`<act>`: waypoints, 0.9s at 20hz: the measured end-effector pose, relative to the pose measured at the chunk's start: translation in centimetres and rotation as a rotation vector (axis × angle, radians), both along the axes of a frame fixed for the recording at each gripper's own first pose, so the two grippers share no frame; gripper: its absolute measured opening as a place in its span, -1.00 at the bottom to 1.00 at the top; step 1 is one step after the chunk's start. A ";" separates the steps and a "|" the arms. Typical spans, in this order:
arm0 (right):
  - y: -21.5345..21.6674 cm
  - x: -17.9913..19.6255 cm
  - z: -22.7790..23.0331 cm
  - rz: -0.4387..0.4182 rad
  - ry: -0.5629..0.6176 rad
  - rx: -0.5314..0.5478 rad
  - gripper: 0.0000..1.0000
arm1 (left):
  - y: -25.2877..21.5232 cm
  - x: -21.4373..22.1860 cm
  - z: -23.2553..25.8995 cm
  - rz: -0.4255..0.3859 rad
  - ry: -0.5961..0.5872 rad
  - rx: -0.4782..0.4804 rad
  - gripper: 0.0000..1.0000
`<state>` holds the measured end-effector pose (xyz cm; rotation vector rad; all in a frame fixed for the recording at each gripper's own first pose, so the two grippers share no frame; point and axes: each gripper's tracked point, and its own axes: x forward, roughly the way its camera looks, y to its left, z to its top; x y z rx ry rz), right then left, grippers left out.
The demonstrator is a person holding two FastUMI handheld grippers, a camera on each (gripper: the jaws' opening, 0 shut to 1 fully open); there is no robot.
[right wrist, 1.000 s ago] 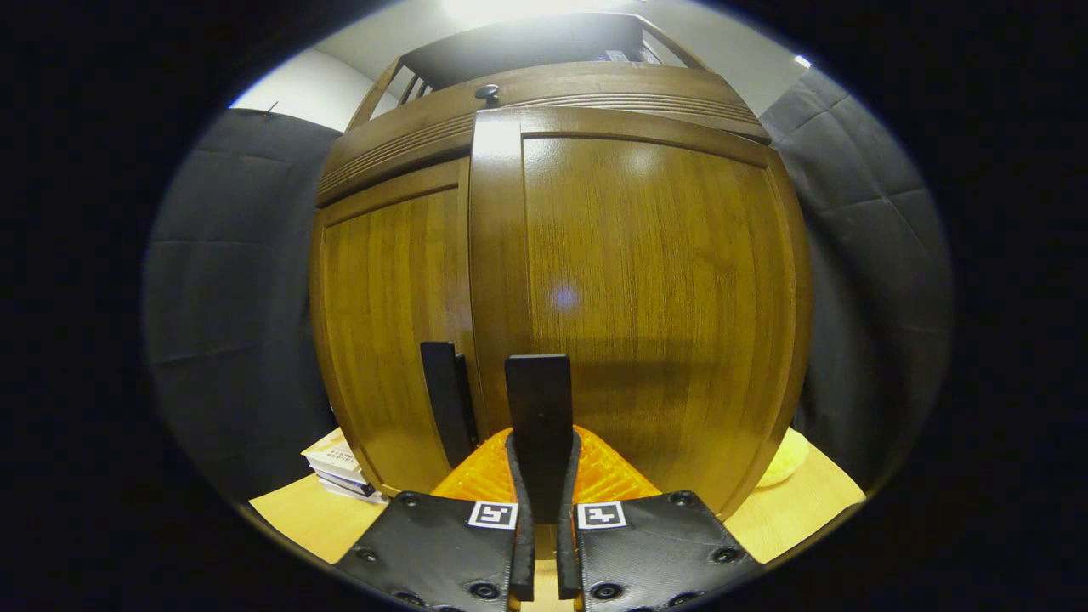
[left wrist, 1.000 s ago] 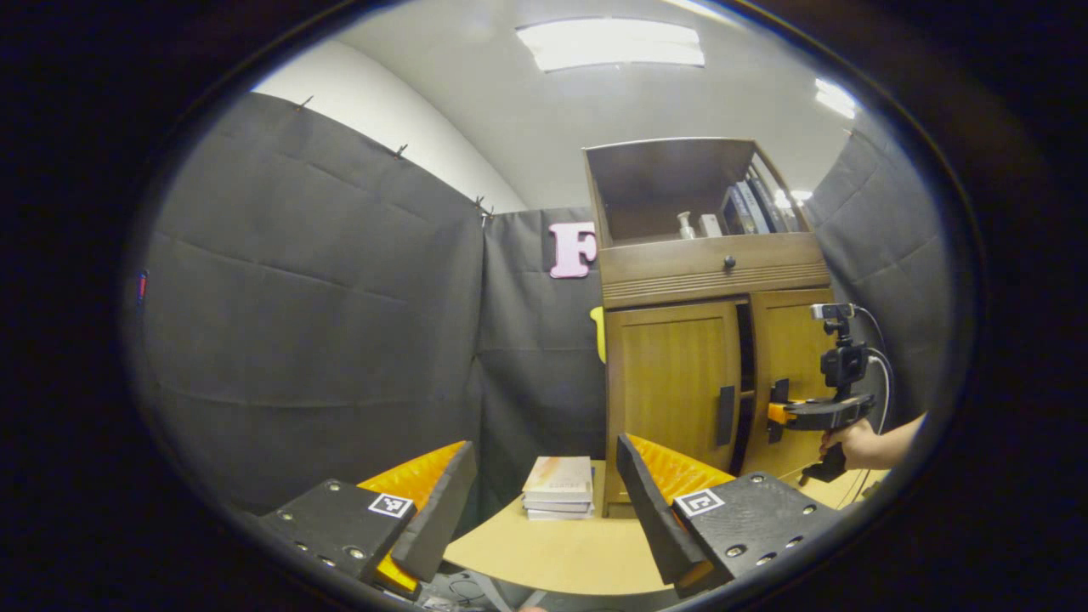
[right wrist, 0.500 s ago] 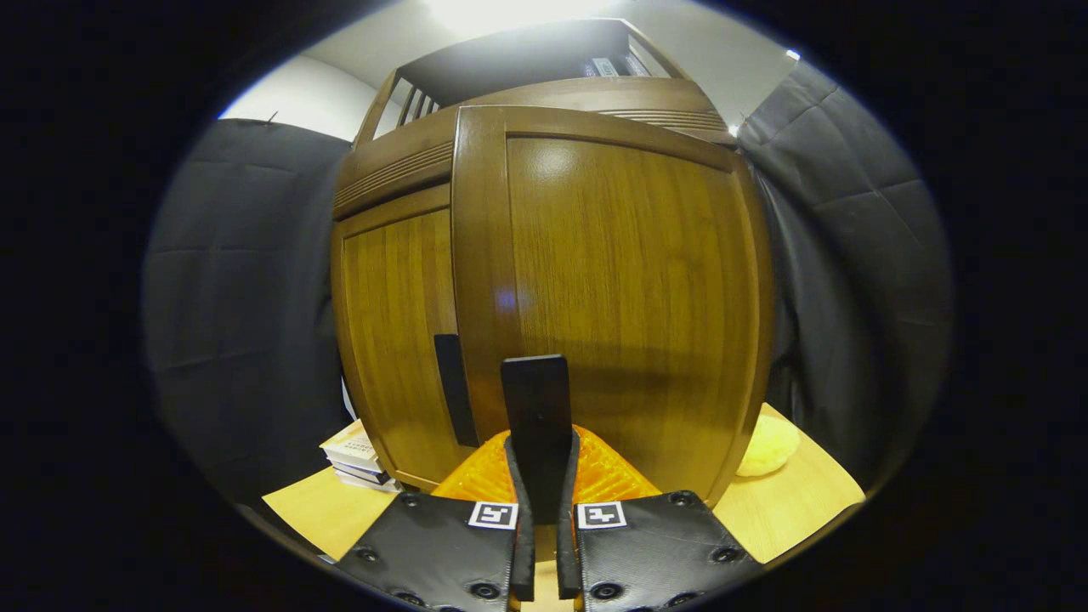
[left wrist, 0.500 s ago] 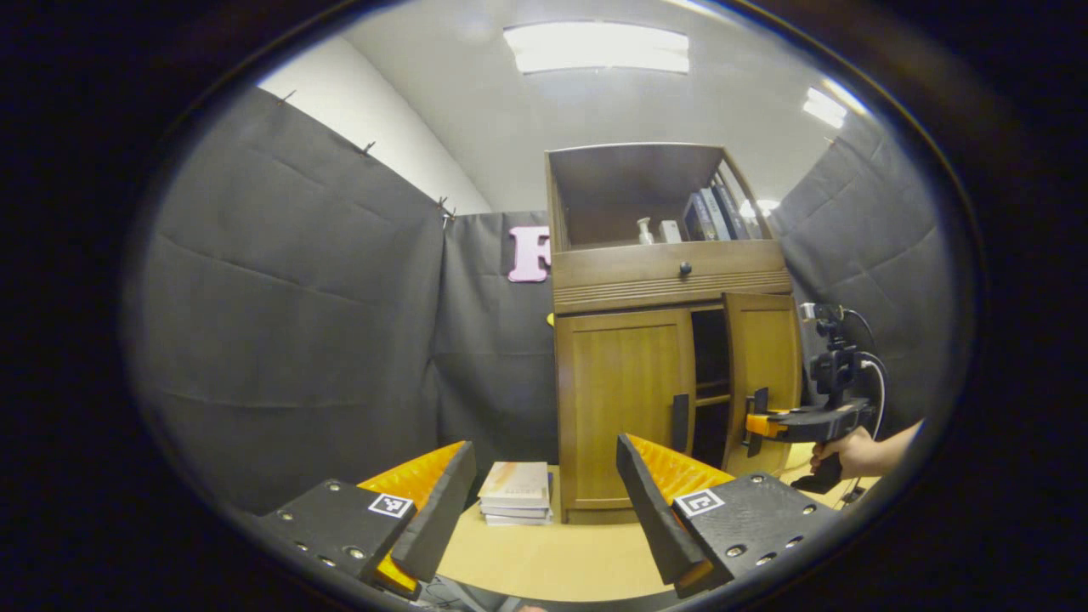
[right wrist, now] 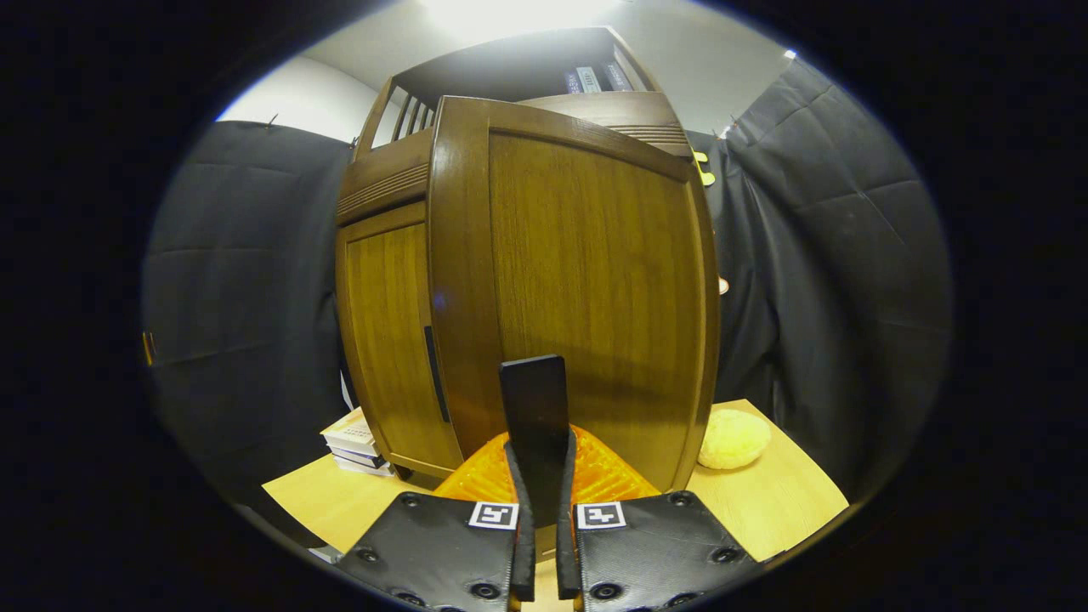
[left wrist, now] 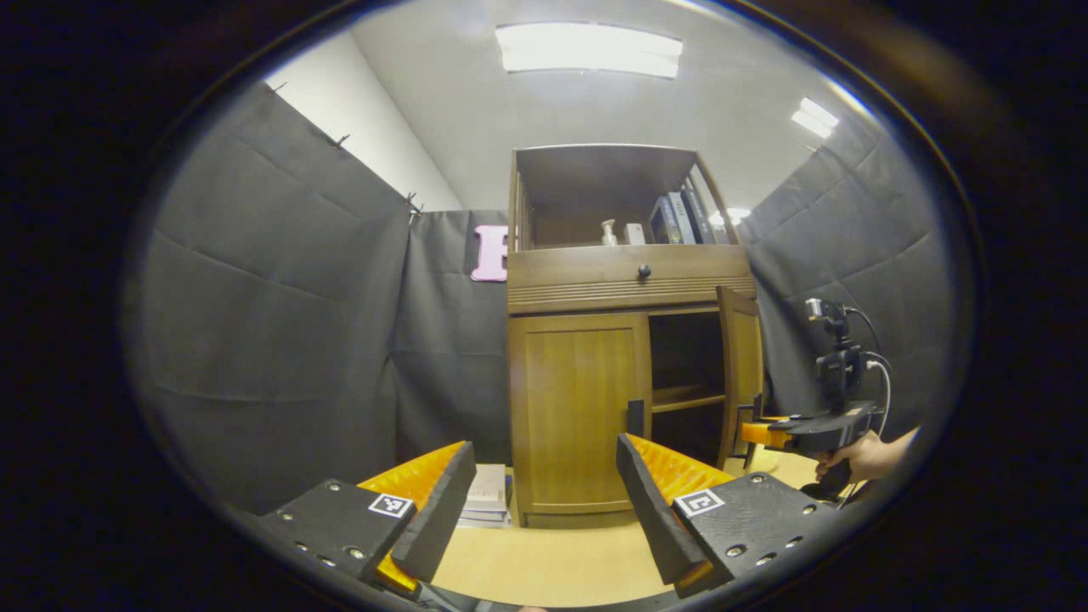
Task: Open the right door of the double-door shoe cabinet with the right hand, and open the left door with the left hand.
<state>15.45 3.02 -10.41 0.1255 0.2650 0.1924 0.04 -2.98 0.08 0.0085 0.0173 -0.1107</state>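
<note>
Stack of books [left wrist: 486,503] partly hidden behind left tongs [left wrist: 544,501], person's forearm [left wrist: 899,445] cut off at edge

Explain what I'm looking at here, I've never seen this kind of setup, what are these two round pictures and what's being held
A person holds a two-finger tool in each hand; each carries a fisheye camera looking along its fingers. In the left gripper view, the left tool is open and holds nothing, facing a wooden shoe cabinet on a table. The right tool, held by a hand, grips the right door's handle, with the right door swung open. The left door is closed. A book stack and a yellow sponge-like lump lie on the table.
</note>
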 end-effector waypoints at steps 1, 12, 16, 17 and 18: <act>-0.5 -0.5 -0.1 -0.002 0.001 -0.005 -0.78 | -0.4 0.1 -0.2 -0.012 -0.001 -0.004 0.92; -7.0 -4.1 0.1 -0.053 0.016 -0.015 -0.85 | -6.6 -0.1 -0.6 -0.115 0.008 -0.026 0.92; -8.9 -4.8 -0.1 -0.068 0.022 -0.018 -0.80 | -8.3 -0.1 -0.6 -0.142 0.009 -0.031 0.92; -9.3 -5.0 -0.2 -0.070 0.024 -0.015 -0.79 | -8.7 -0.1 -0.6 -0.148 0.009 -0.031 0.92; -9.7 -5.1 -0.1 -0.074 0.026 -0.015 -0.79 | -9.1 -0.1 -0.6 -0.153 0.009 -0.031 0.92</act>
